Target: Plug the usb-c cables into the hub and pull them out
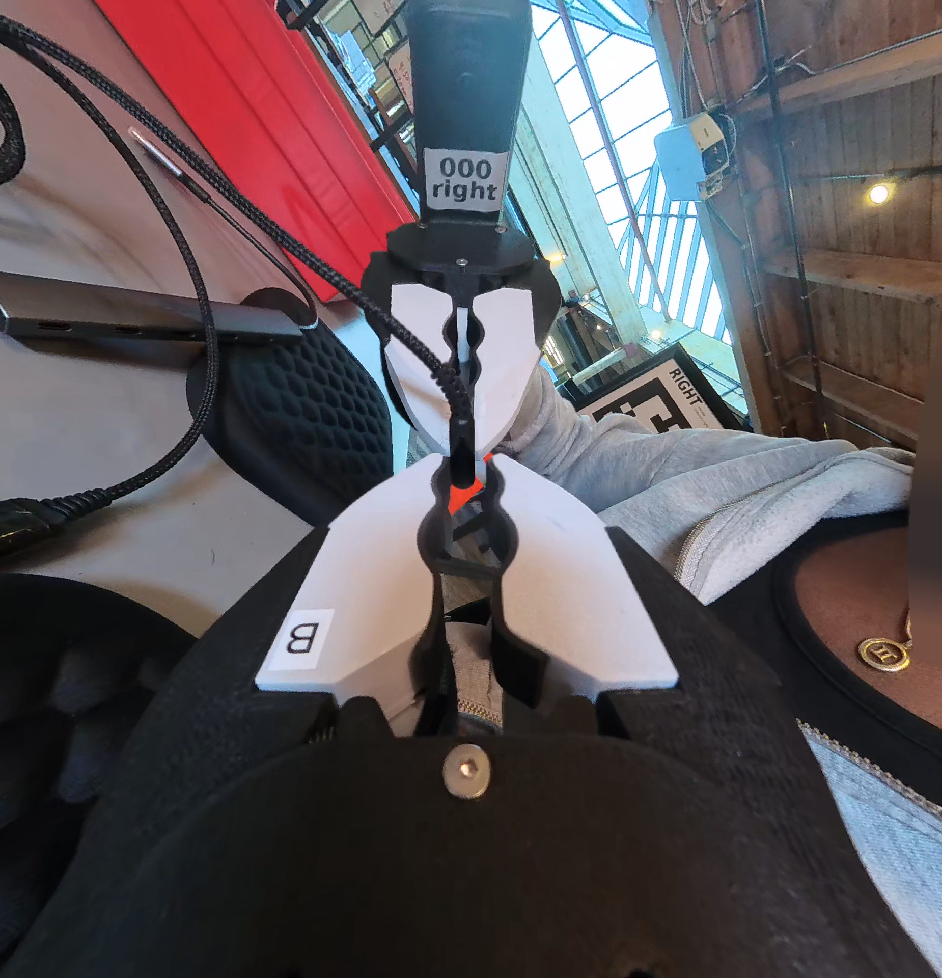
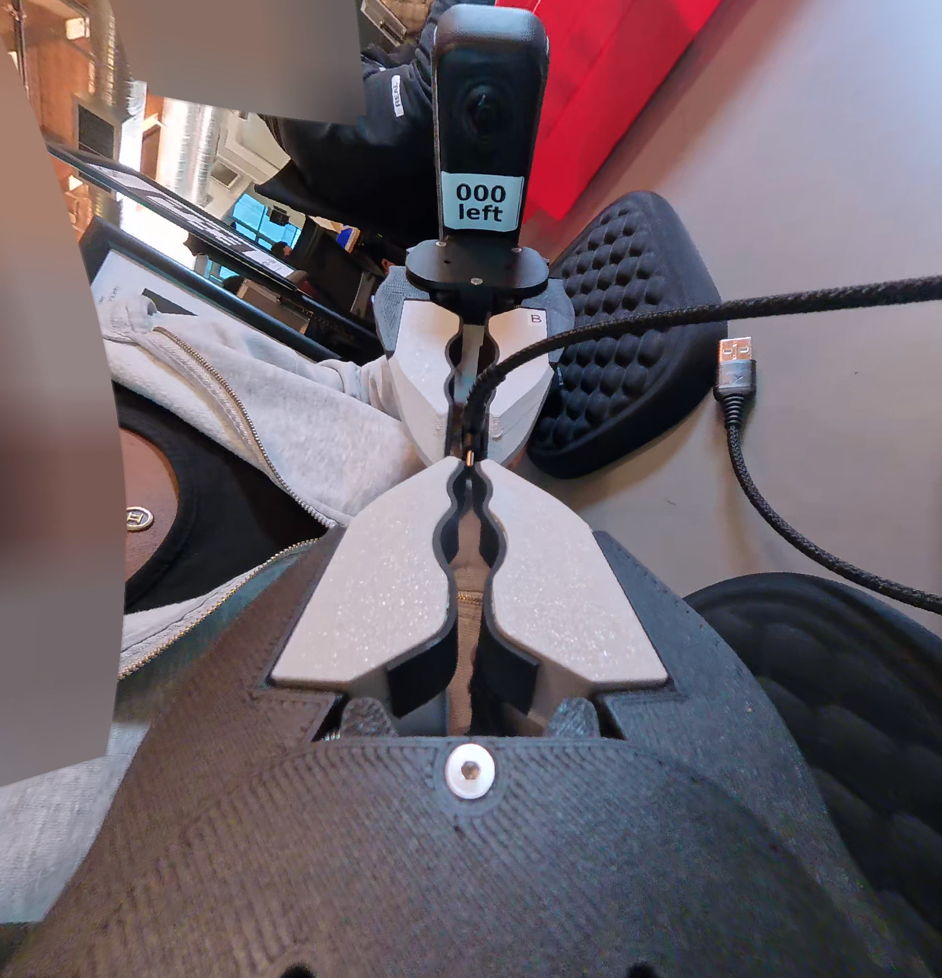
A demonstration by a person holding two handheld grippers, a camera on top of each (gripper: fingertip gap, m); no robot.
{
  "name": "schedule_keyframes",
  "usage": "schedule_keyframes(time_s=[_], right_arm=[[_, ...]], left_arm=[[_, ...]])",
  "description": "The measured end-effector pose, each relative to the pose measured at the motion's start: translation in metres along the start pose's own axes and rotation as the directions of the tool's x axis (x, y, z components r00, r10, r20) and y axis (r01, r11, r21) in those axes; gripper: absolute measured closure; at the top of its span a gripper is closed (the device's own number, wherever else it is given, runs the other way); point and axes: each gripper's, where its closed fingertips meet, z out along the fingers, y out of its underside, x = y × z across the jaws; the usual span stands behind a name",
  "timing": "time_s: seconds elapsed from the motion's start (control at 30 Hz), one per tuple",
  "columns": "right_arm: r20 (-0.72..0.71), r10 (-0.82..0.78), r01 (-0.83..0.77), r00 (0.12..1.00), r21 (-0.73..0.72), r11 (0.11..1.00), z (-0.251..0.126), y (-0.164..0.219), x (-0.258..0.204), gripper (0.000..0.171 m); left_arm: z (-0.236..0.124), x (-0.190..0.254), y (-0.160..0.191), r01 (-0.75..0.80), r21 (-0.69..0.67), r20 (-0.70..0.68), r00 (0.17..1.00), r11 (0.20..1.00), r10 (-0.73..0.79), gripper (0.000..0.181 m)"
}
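Above the tabletop [image 1: 88, 450], tip to tip: passing a usb-c cable [image 1: 210, 338] plug.
From the left wrist view: left gripper [image 1: 466, 468] jaws clenched on the black plug body, right gripper [image 1: 461, 439] opposite, hub [image 1: 114, 317] well apart on the tabletop. From the right wrist view: right jaws closed to a slit, metal tip at their mouth, grip there impossible to tell. Settle one square pinch behind the tip before carrying to a port.

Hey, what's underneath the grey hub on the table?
One end of the hub sits over the black dimpled pad; the rest lies on the grey table. A braided cable crossing in front hides part of the contact.
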Motion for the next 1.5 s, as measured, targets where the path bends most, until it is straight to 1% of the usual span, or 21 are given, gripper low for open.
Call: schedule_keyframes(time_s=[0.17, 0.27, 0.33, 0.43, 0.57, 0.6, 0.67, 0.77, 0.83, 0.87, 0.97, 1.07, 1.17, 1.23, 1.33, 1.37, 1.43, 1.47, 1.5], right_arm=[[-0.008, -0.008, 0.007, 1.000, -0.058, 0.998, 0.001, 0.006, -0.001, 0.169], [-0.010, -0.007, 0.007, 1.000, -0.047, 0.999, 0.002, 0.004, -0.002, 0.170], [-0.019, -0.014, 0.013, 1.000, -0.055, 0.998, 0.001, 0.005, -0.001, 0.169], [-0.017, -0.012, 0.011, 1.000, -0.069, 0.998, 0.000, 0.007, -0.001, 0.169], [-0.019, -0.016, 0.014, 1.000, -0.097, 0.995, 0.001, 0.011, -0.003, 0.169], [-0.020, -0.014, 0.012, 1.000, -0.098, 0.995, 0.002, 0.011, -0.003, 0.169], [-0.017, -0.015, 0.013, 1.000, -0.094, 0.996, 0.002, 0.010, -0.003, 0.169], [-0.032, -0.073, 0.071, 0.997, -0.072, 0.995, 0.001, 0.006, -0.003, 0.169], [-0.084, -0.127, 0.122, 0.988, -0.070, 0.990, -0.009, 0.000, 0.000, 0.147], [-0.120, -0.145, 0.138, 0.982, -0.063, 0.988, -0.017, -0.006, 0.002, 0.141], [-0.293, -0.158, 0.154, 0.943, -0.036, 0.987, -0.053, -0.025, 0.024, 0.133], [-0.433, -0.072, 0.046, 0.898, -0.070, 0.996, -0.089, -0.031, 0.062, 0.130], [-0.465, 0.000, -0.096, 0.885, -0.183, 0.979, -0.103, -0.020, 0.099, 0.130], [-0.442, 0.045, -0.170, 0.896, -0.247, 0.954, -0.100, -0.014, 0.115, 0.130], [-0.335, 0.148, -0.270, 0.930, -0.353, 0.896, -0.083, -0.006, 0.118, 0.130], [-0.294, 0.177, -0.288, 0.939, -0.393, 0.873, -0.078, -0.002, 0.117, 0.135], [-0.217, 0.266, -0.336, 0.939, -0.429, 0.838, -0.068, 0.000, 0.112, 0.139], [-0.198, 0.297, -0.355, 0.934, -0.434, 0.828, -0.064, 0.000, 0.112, 0.148], [-0.193, 0.299, -0.354, 0.935, -0.434, 0.829, -0.061, 0.000, 0.114, 0.153]], left_arm=[[0.000, -0.001, -0.001, 0.008, 0.004, 0.001, 1.000, 1.000, -0.008, 0.165], [0.001, 0.000, 0.002, -0.006, -0.010, -0.001, 1.000, 1.000, 0.006, 0.166], [0.001, -0.001, 0.002, -0.029, -0.009, 0.023, 0.999, 1.000, 0.029, 0.167], [0.001, -0.001, 0.003, -0.034, -0.014, 0.021, 0.999, 0.999, 0.035, 0.169], [0.000, -0.001, 0.001, -0.014, 0.000, 0.011, 1.000, 1.000, 0.014, 0.169], [0.000, 0.000, 0.001, -0.022, -0.001, 0.007, 1.000, 1.000, 0.022, 0.172], [0.000, 0.000, 0.001, -0.043, 0.008, 0.014, 0.999, 0.999, 0.043, 0.172], [-0.002, 0.000, -0.004, -0.074, 0.054, 0.034, 0.997, 0.996, 0.072, 0.173], [-0.006, 0.001, -0.011, -0.064, 0.110, 0.026, 0.998, 0.992, 0.061, 0.173], [-0.010, 0.002, -0.016, -0.055, 0.147, 0.015, 0.998, 0.988, 0.054, 0.173], [-0.021, 0.004, -0.028, -0.037, 0.257, -0.015, 0.999, 0.966, 0.042, 0.173], [-0.029, 0.007, -0.035, -0.020, 0.322, -0.053, 0.998, 0.946, 0.039, 0.173], [-0.032, 0.009, -0.037, -0.014, 0.344, -0.077, 0.996, 0.939, 0.043, 0.173], [-0.033, 0.010, -0.037, -0.023, 0.345, -0.078, 0.996, 0.938, 0.053, 0.173], [-0.034, 0.011, -0.037, -0.020, 0.352, -0.089, 0.995, 0.936, 0.054, 0.173], [-0.035, 0.012, -0.038, -0.014, 0.355, -0.099, 0.994, 0.935, 0.052, 0.173], [-0.036, 0.013, -0.038, -0.006, 0.358, -0.114, 0.992, 0.934, 0.050, 0.173], [-0.037, 0.013, -0.038, -0.005, 0.358, -0.116, 0.992, 0.934, 0.050, 0.173], [-0.037, 0.013, -0.038, -0.005, 0.358, -0.116, 0.992, 0.934, 0.050, 0.173]])
